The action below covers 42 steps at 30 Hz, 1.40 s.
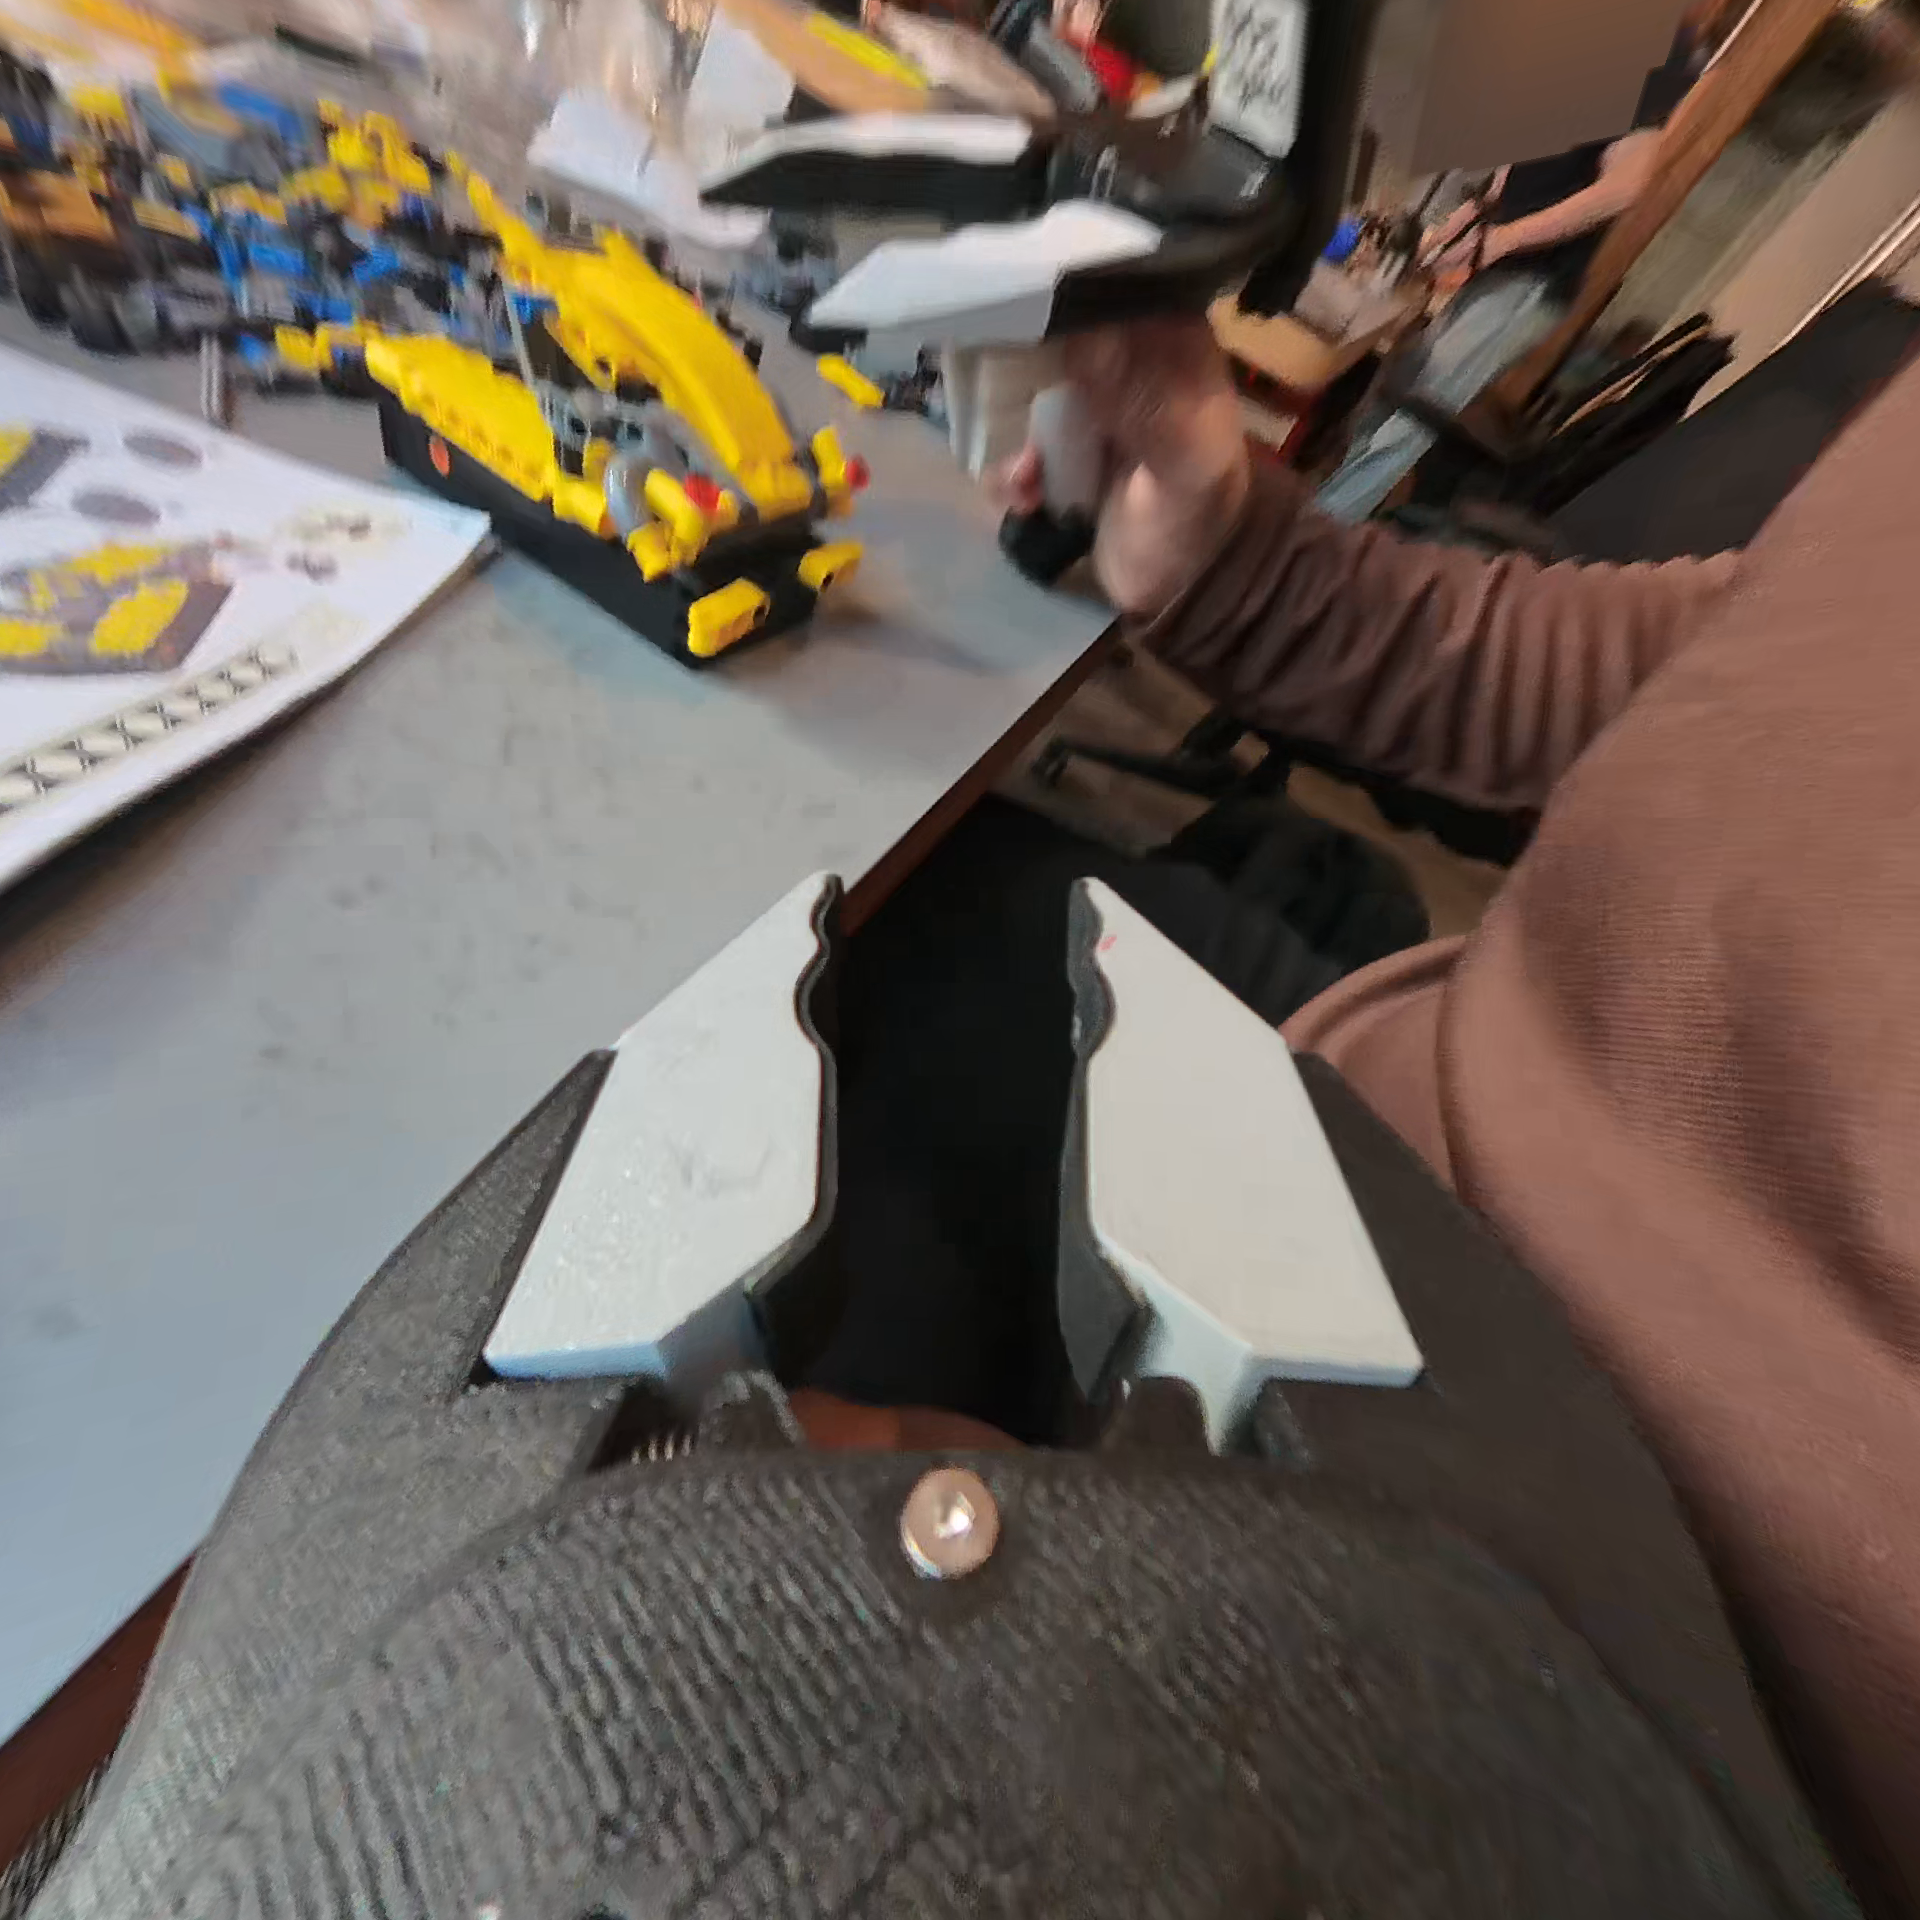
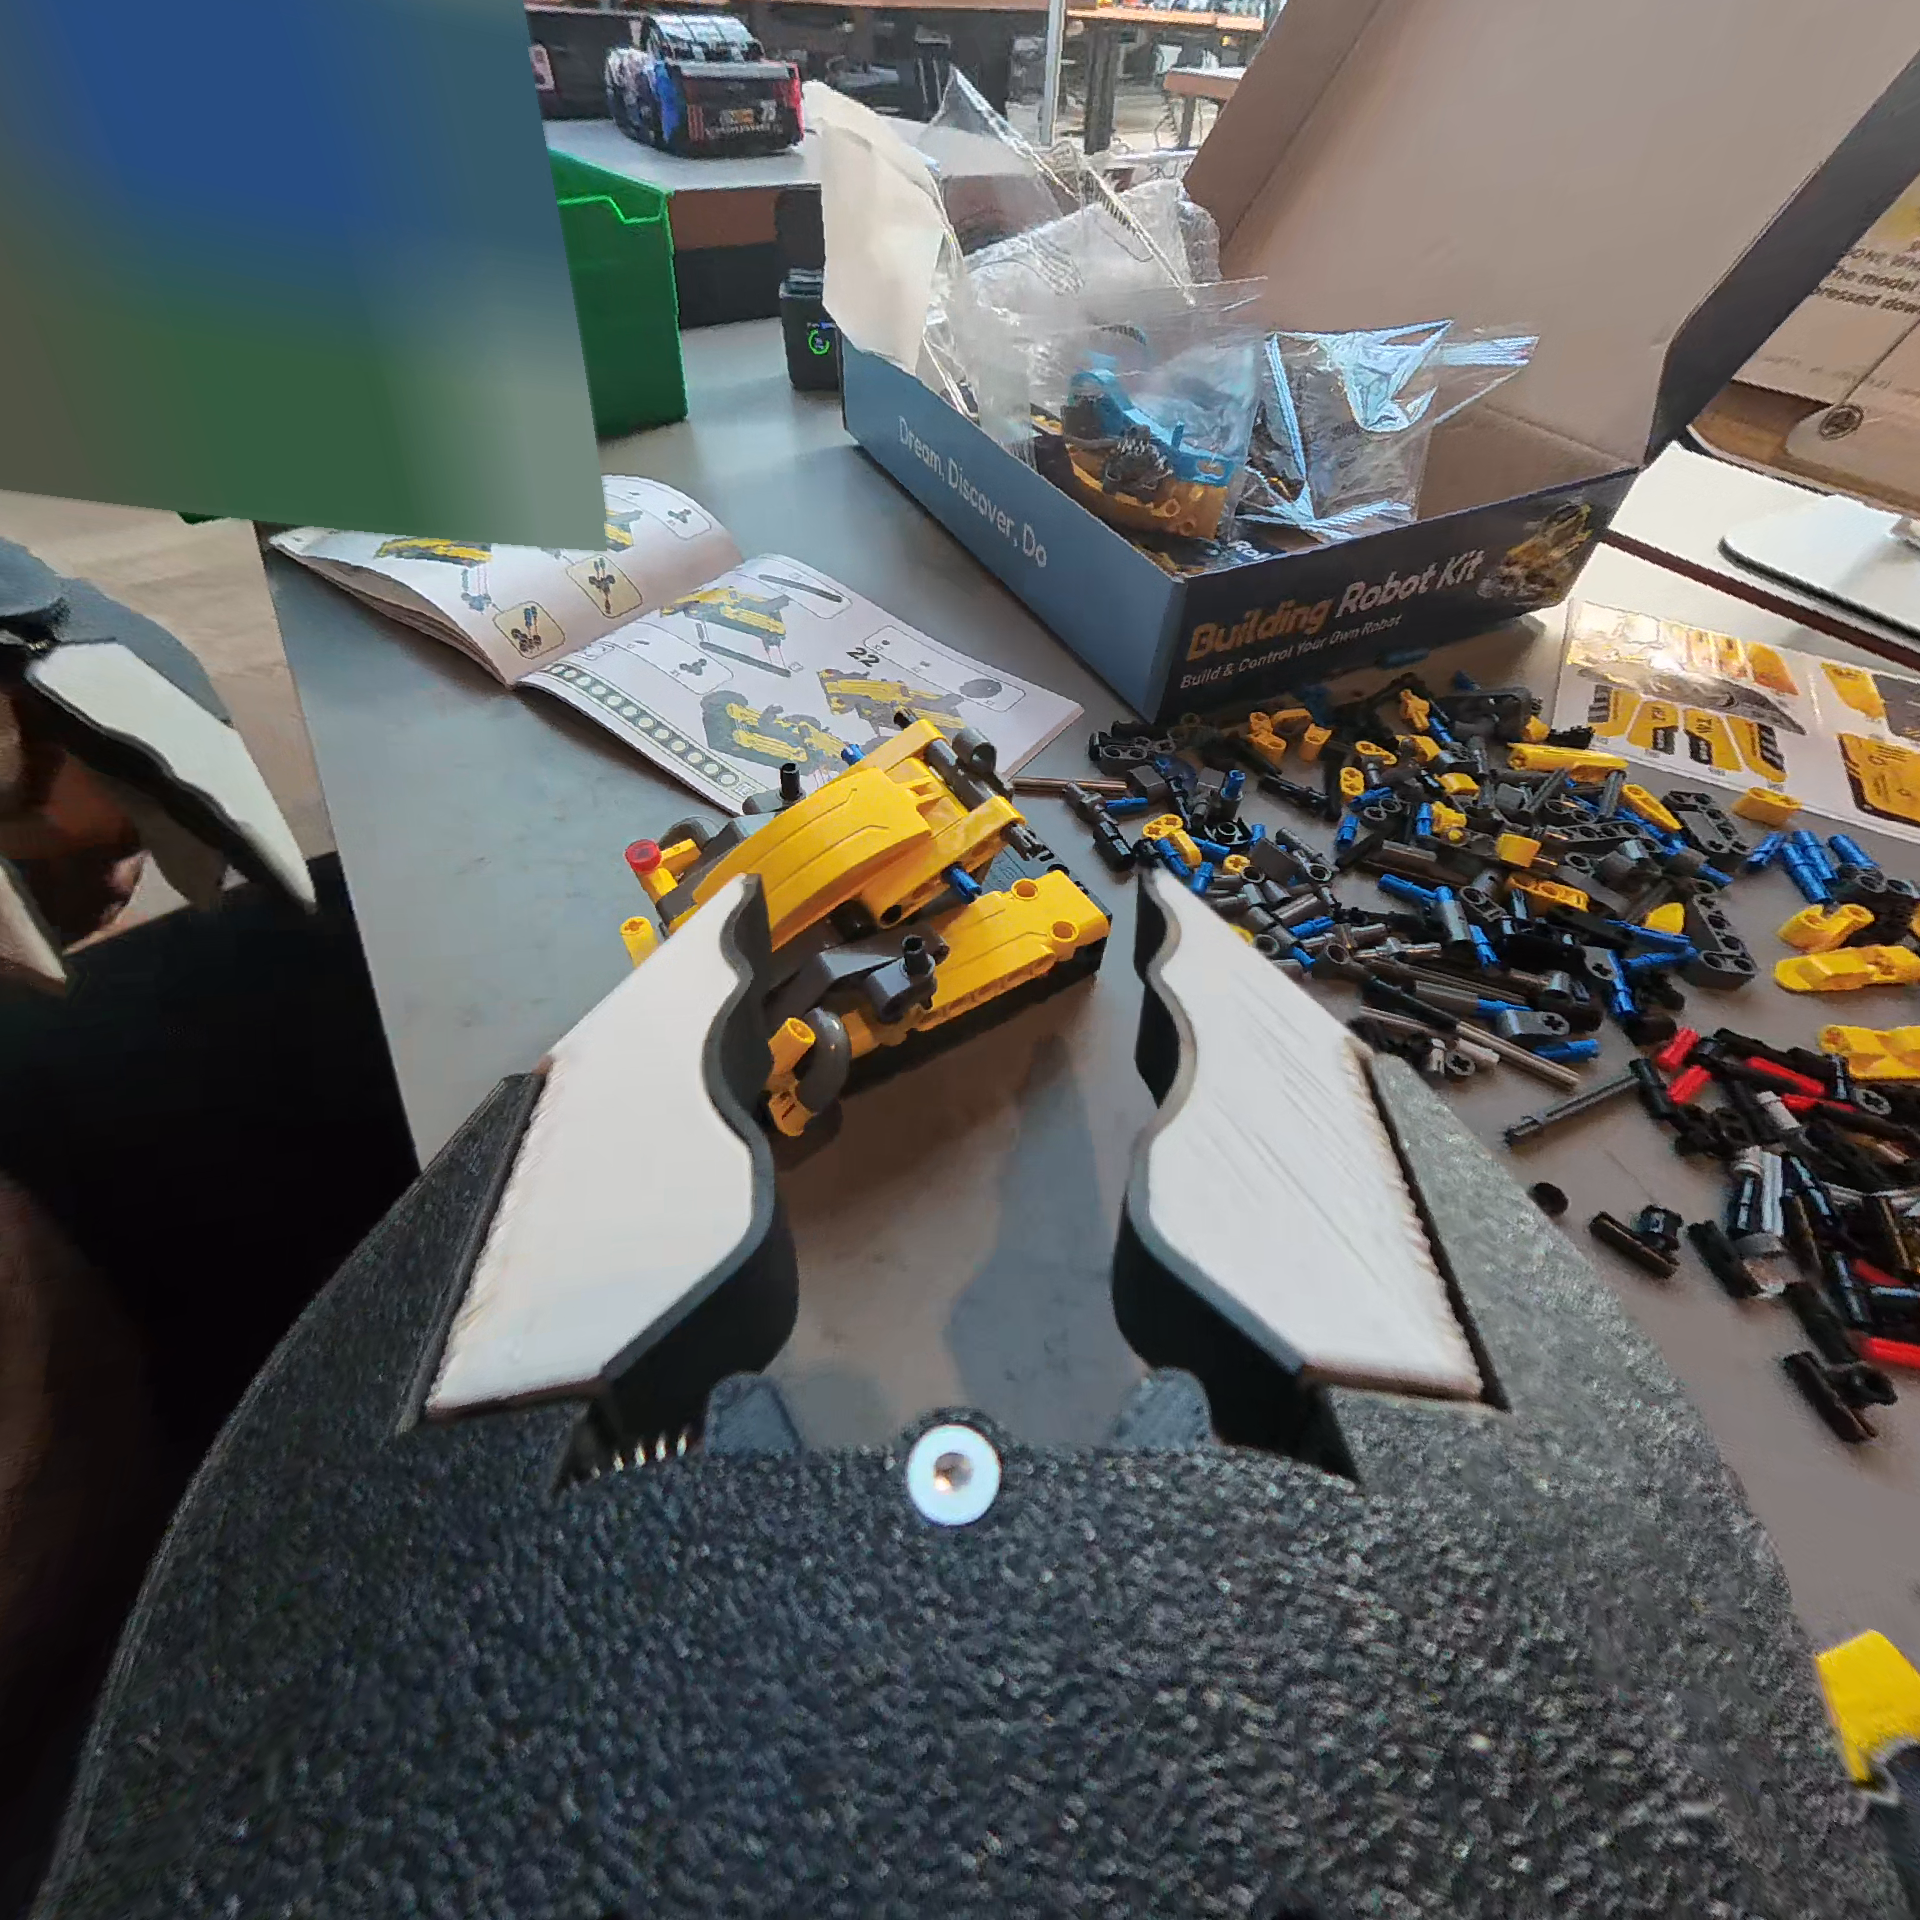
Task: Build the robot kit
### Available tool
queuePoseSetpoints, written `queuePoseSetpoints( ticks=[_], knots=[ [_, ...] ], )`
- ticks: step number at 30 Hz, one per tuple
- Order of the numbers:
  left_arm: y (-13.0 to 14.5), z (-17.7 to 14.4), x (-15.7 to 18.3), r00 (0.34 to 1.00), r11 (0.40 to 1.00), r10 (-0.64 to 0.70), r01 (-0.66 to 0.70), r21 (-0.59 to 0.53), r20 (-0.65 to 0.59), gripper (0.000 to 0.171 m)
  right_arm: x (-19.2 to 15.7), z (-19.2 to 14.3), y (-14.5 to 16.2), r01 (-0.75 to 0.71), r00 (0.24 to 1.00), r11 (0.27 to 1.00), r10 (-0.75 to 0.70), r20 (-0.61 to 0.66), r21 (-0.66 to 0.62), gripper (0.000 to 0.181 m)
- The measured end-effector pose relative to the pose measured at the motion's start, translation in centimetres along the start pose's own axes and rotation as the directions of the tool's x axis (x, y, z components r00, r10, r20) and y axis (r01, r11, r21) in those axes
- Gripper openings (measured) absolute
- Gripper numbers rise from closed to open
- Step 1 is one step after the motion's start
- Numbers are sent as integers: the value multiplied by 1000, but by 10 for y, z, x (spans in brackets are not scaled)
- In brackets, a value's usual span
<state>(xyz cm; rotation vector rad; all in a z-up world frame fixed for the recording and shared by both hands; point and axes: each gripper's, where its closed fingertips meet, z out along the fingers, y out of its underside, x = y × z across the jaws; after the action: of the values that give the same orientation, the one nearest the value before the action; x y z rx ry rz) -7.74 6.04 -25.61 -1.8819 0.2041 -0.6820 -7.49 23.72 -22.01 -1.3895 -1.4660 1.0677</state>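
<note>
A partly built yellow and black brick model (image 2: 914, 831) sits on the grey table (image 2: 499, 831). My right gripper (image 2: 945, 883) is open, low over the table. The model lies between its fingertips, close against the left finger (image 2: 644, 1091). I cannot tell whether they touch. The model also shows in the left wrist view (image 1: 623, 457), blurred. My left gripper (image 1: 956, 904) is open and empty at the table's front edge (image 1: 997, 769), over a dark lap, well short of the model. The right gripper (image 1: 987, 281) shows there too, held by a hand (image 1: 1132, 488).
A pile of loose black, blue, yellow and red parts (image 2: 1558, 935) spreads right of the model. Behind stand an open kit box (image 2: 1247, 582) with plastic bags, an open instruction booklet (image 2: 727, 644), a sticker sheet (image 2: 1714, 717) and a green box (image 2: 623, 312). A brown sleeve (image 1: 1558, 831) fills the right.
</note>
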Motion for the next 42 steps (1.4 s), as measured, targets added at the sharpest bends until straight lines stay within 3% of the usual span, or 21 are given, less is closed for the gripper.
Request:
queuePoseSetpoints(
  ticks=[5,13,17,25,29,33,39,42],
  knots=[
    [-42,-3,-7,999,988,-49,45,146,22,38,-13,2,3,50,997,998,-48,60,-23,50],
    [-64,3,-66,939,973,231,-220,-72,254,33,-20,-5,14,89,987,993,-77,143,-80,33],
    [-64,20,-88,931,952,288,-253,-173,222,32,-18,-13,25,105,979,987,-81,188,-123,25],
    [-71,56,-99,911,902,389,-348,-255,134,28,2,-14,27,119,973,984,-89,212,-130,15],
    [-69,61,-99,912,903,380,-331,-274,152,30,-1,-9,21,126,962,987,-98,256,-97,14],
    [-64,58,-88,905,906,396,-358,-225,154,28,-4,-7,16,114,948,991,-85,305,-77,16],
    [-84,73,-92,912,891,409,-397,-221,13,27,-10,3,23,106,902,984,-36,430,-140,17],
    [-84,80,-88,931,903,345,-364,-228,-119,24,-11,7,23,121,889,981,-41,456,-148,16]
  ],
)
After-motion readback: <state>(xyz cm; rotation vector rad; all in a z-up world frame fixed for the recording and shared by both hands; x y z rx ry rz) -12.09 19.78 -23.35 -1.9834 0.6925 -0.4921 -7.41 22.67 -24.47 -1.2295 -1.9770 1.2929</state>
